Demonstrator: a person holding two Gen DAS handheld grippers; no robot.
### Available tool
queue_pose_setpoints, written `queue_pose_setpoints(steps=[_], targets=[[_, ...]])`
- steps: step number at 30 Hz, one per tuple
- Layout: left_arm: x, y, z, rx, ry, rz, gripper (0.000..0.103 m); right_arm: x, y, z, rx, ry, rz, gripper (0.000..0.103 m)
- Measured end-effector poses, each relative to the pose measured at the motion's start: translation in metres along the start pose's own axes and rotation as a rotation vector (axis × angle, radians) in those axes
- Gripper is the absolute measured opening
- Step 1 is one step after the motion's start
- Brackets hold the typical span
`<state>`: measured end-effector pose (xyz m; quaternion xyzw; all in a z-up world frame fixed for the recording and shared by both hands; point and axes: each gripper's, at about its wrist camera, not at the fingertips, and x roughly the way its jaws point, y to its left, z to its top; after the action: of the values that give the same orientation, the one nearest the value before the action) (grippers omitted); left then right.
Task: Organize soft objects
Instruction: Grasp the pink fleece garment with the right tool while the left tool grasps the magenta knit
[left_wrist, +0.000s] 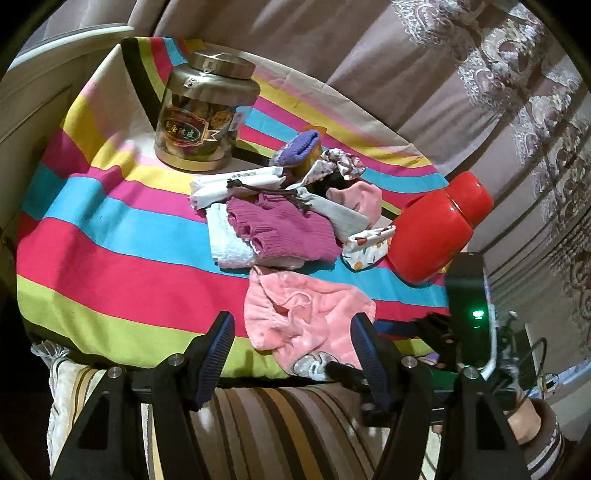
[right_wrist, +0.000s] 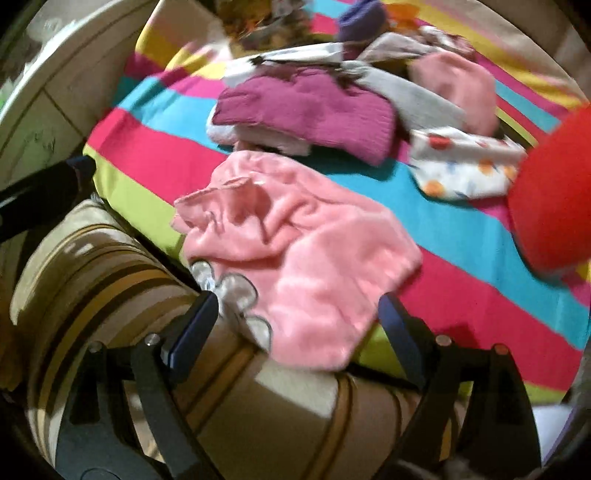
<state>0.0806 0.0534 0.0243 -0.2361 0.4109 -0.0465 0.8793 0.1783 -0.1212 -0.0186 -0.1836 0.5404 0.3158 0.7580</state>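
Note:
A pink fleece cloth (left_wrist: 303, 317) with a grey appliqué lies at the near edge of the striped tablecloth (left_wrist: 110, 236); it also shows in the right wrist view (right_wrist: 306, 258). Behind it lies a pile of soft things: a magenta knit (left_wrist: 284, 229) on a white towel (left_wrist: 229, 243), a white drawstring bag (left_wrist: 236, 184), a purple sock (left_wrist: 299, 147), a spotted pouch (left_wrist: 365, 247). My left gripper (left_wrist: 291, 336) is open, its jaws either side of the pink cloth's near edge. My right gripper (right_wrist: 295, 314) is open just before the same cloth.
A glass jar with a metal lid (left_wrist: 203, 110) stands at the back left. A red jar (left_wrist: 439, 232) lies at the right, beside the spotted pouch. A striped brown cushion (left_wrist: 266, 432) lies below the table's near edge. Curtains hang behind.

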Motion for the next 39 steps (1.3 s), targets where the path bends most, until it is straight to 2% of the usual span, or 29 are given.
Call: queue_pose_setpoints(steps=[5, 17, 21, 32, 35, 39], targets=[[0.002, 0.007, 0.005, -0.007, 0.000, 0.011, 0.066, 0.023, 0.006, 0.014, -0.039, 0.038, -0.010, 0.091], [0.030, 0.006, 0.034, 0.071, 0.017, 0.095, 0.066, 0.048, 0.007, 0.028, -0.046, 0.006, -0.030, 0.099], [0.044, 0.004, 0.047, 0.100, 0.022, 0.122, 0.066, 0.050, 0.013, 0.026, -0.053, -0.008, -0.029, 0.096], [0.092, -0.023, 0.075, 0.215, 0.057, 0.163, 0.066, 0.029, -0.006, 0.007, 0.039, -0.088, -0.003, 0.027], [0.109, -0.033, 0.078, 0.252, 0.082, 0.175, 0.066, 0.028, -0.016, 0.003, 0.070, -0.100, 0.021, 0.021], [0.133, -0.042, 0.081, 0.293, 0.119, 0.193, 0.066, 0.017, -0.026, -0.007, 0.099, -0.131, 0.010, 0.019]])
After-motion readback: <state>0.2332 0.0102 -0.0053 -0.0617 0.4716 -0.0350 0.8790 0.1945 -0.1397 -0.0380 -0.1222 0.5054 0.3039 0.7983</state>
